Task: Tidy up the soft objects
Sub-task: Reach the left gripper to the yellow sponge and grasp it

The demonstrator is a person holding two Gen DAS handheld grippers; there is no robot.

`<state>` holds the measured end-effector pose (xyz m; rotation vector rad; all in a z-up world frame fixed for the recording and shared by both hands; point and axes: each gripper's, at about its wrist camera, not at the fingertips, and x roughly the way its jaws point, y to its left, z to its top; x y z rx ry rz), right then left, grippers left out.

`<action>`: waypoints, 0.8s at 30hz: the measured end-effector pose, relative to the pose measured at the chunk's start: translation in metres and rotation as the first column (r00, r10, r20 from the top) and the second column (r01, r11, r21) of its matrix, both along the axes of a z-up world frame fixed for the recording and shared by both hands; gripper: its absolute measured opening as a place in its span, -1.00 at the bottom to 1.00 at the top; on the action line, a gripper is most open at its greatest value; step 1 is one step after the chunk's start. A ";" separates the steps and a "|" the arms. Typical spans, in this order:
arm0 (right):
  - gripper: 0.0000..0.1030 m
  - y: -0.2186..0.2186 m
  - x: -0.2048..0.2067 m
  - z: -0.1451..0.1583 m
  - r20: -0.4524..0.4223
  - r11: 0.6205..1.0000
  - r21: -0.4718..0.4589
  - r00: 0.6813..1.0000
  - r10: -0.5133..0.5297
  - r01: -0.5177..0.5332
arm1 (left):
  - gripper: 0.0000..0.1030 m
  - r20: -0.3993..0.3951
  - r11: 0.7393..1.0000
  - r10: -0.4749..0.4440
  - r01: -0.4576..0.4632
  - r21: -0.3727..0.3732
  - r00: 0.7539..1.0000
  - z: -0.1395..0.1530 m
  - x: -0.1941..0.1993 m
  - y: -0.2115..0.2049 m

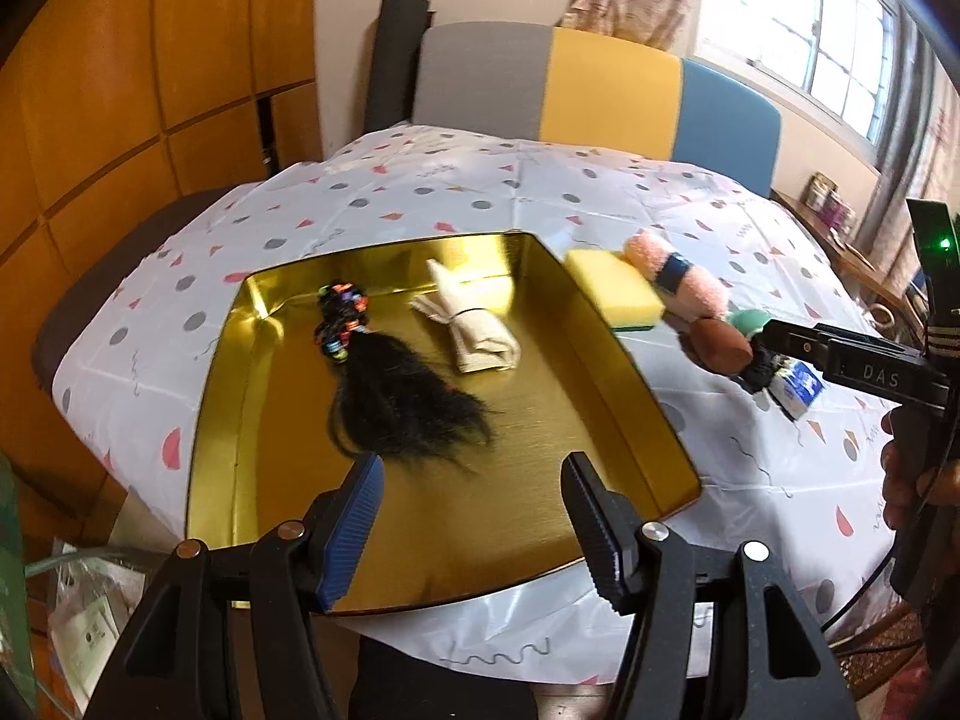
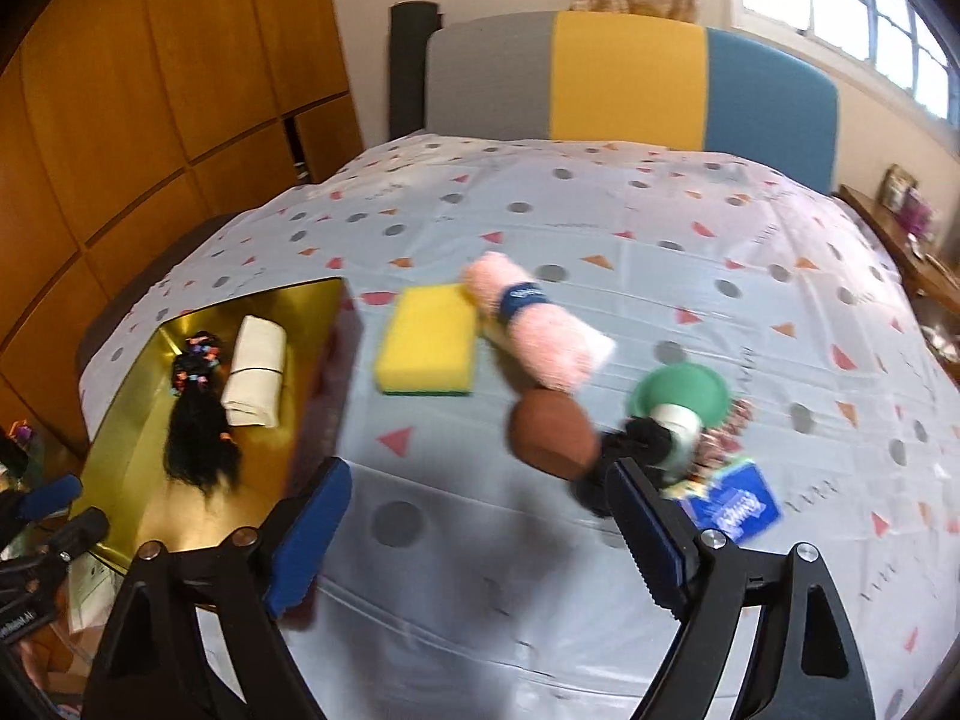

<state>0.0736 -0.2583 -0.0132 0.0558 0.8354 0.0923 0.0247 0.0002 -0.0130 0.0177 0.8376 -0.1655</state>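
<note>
- On the table's patterned cloth [image 1: 540, 192], through my left wrist camera, I see the gold tray [image 1: 600, 360] sitting toward the near edge.
- Inside the tray lie a black hairpiece [image 1: 396, 396] with coloured clips at its far end and, just beside it on the right, a rolled beige cloth [image 1: 474, 324].
- My left gripper [image 1: 474, 516] hangs over the tray's near rim, jaws spread apart and holding nothing.
- Beyond the tray's right wall I see the yellow sponge [image 1: 612, 288], touching the pink rolled towel [image 1: 678, 276] with its dark band.
- My right gripper [image 1: 762, 354] reaches in from the right edge near a brown pad [image 1: 720, 348]; from this view I cannot tell how its jaws stand.
- A blue tissue pack [image 1: 798, 387] lies just under that gripper.

- Over the cloth's middle [image 2: 600, 216], through my right wrist camera, my right gripper [image 2: 480, 516] is released, jaws wide, nothing between them.
- The yellow sponge [image 2: 429, 342] lies between tray and pink towel [image 2: 540, 330], touching the towel.
- The brown pad [image 2: 552, 432] sits just ahead of my right finger, beside a black soft item [image 2: 636, 444] and a green-capped object [image 2: 681, 393].
- The tissue pack [image 2: 735, 501] lies nearest the right finger.
- The tray [image 2: 138, 414] sits toward the left edge, the hairpiece [image 2: 198, 420] and beige cloth [image 2: 255, 372] side by side in it.
</note>
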 end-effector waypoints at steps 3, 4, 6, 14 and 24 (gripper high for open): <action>0.69 -0.024 -0.006 0.000 0.002 0.999 -0.003 0.999 -0.050 0.050 | 0.21 0.002 0.999 -0.030 0.030 0.013 1.000 0.002 0.001 -0.011; 0.69 -0.031 -0.007 0.000 0.003 0.998 -0.004 0.998 -0.064 0.064 | 0.21 0.001 0.999 -0.035 0.035 0.015 0.999 0.002 0.001 -0.014; 0.70 -0.049 -0.012 0.001 0.013 0.995 -0.012 0.995 -0.101 0.101 | 0.21 -0.004 0.999 -0.051 0.051 0.013 0.999 0.003 0.003 -0.021; 0.70 -0.119 -0.020 -0.008 0.036 0.962 -0.009 0.962 -0.271 0.272 | 0.21 -0.043 0.993 -0.121 0.121 0.007 0.992 0.000 0.014 -0.052; 0.72 -0.155 -0.025 -0.012 0.010 0.912 0.146 0.922 -0.388 0.382 | 0.20 -0.080 0.980 -0.197 0.197 -0.002 0.977 0.003 0.045 -0.092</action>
